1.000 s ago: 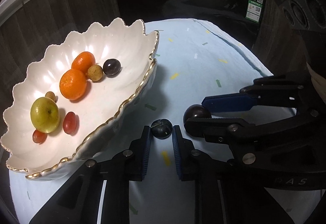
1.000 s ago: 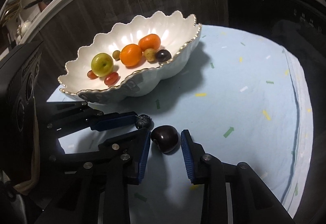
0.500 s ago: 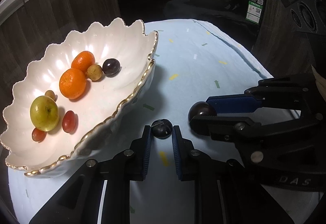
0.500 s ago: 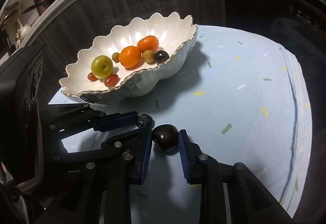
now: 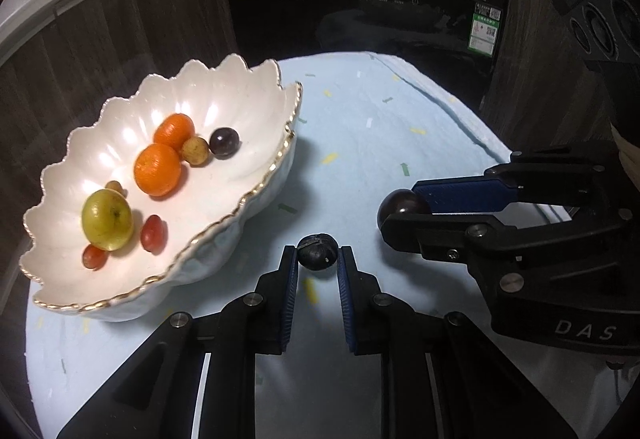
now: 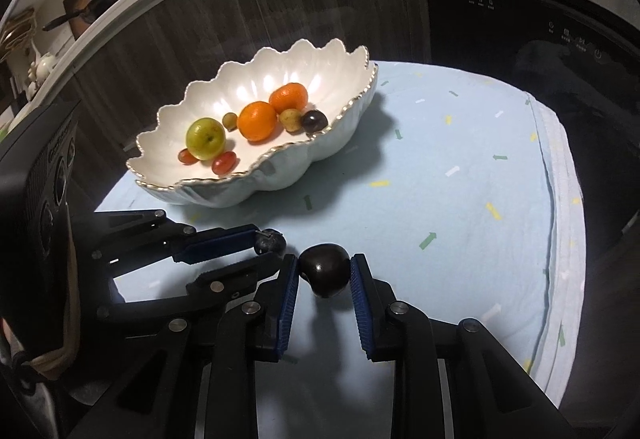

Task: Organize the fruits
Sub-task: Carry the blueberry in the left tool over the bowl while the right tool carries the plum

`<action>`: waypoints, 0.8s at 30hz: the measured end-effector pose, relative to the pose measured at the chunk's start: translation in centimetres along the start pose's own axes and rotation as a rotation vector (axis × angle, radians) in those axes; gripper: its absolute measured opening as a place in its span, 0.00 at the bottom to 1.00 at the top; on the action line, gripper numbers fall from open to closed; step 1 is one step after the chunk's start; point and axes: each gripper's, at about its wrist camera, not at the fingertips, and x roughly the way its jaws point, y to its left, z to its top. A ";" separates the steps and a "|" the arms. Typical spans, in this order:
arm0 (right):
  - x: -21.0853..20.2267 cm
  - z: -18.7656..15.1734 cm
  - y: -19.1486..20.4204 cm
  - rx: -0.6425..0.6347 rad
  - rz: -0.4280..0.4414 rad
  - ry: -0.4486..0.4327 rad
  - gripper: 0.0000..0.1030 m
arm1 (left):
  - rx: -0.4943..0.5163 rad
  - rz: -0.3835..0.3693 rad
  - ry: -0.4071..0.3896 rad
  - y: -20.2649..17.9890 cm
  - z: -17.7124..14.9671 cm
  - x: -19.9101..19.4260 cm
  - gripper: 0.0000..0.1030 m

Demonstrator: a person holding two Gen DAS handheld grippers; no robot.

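Left gripper pinches a small dark blueberry at its fingertips, blue pads tight on both sides. Right gripper clamps a dark cherry the same way, pads pressed on both flanks. Both fruits sit just above the light blue cloth; can't tell whether either touches it.

The two grippers are close side by side: in the right wrist view the blueberry sits just left of the cherry, nearly touching the right gripper's left finger. In the left wrist view the cherry is to the right and slightly farther out.

Beyond them, to the left on the cloth, a white scalloped bowl with a gold rim. Inside: green apple, two oranges, two red grapes, two small yellowish fruits, one dark grape.

Far back: a dark appliance front and wood panels.
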 end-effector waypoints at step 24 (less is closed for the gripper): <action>-6.0 0.8 5.9 -0.032 -0.039 -0.100 0.27 | -0.065 0.026 -0.122 2.4 0.1 -8.2 0.20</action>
